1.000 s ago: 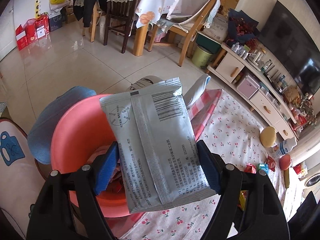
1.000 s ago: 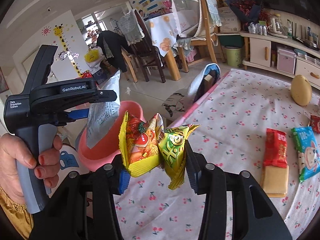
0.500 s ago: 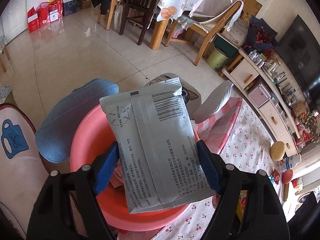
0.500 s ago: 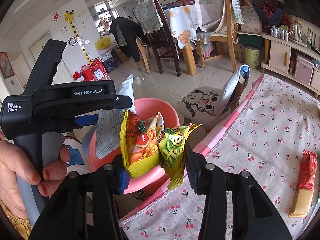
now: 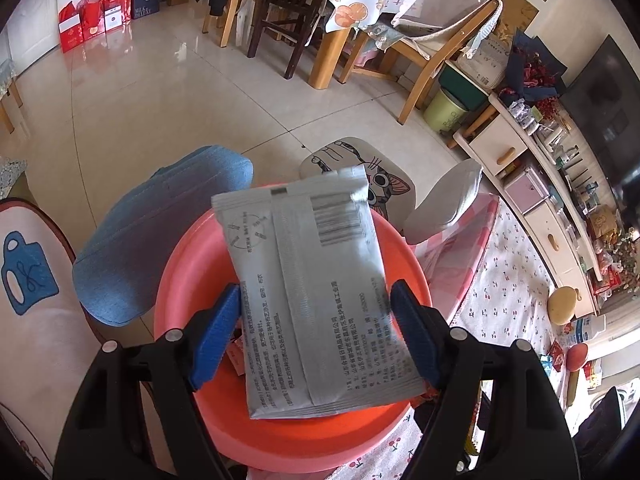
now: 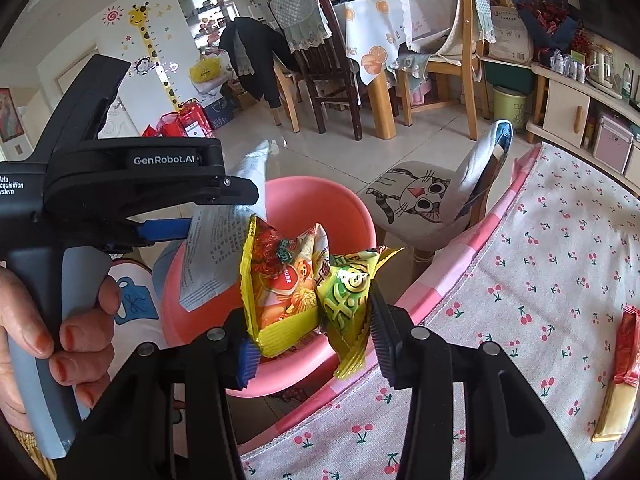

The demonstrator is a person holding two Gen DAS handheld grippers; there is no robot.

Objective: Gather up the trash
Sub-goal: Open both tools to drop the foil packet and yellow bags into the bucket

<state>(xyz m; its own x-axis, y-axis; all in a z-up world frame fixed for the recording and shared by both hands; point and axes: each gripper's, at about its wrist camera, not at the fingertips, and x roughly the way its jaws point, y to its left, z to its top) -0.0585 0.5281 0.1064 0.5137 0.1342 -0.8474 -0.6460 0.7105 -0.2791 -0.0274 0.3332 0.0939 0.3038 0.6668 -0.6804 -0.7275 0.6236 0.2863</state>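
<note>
The grey packet [image 5: 316, 292] now hangs over the pink basin [image 5: 280, 436], having come in from the table's edge, between the closing jaws of the left gripper [image 5: 316, 336]. The right gripper [image 6: 310, 344], brought alongside, stays clenched on two yellow snack wrappers [image 6: 304, 292] above the basin rim. Judged: both loads are placed for dropping.

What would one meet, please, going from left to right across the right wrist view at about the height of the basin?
Hand → left claw → silver packet → yellow wrappers in front of the pink basin → cat cushion → cherry cloth
</note>
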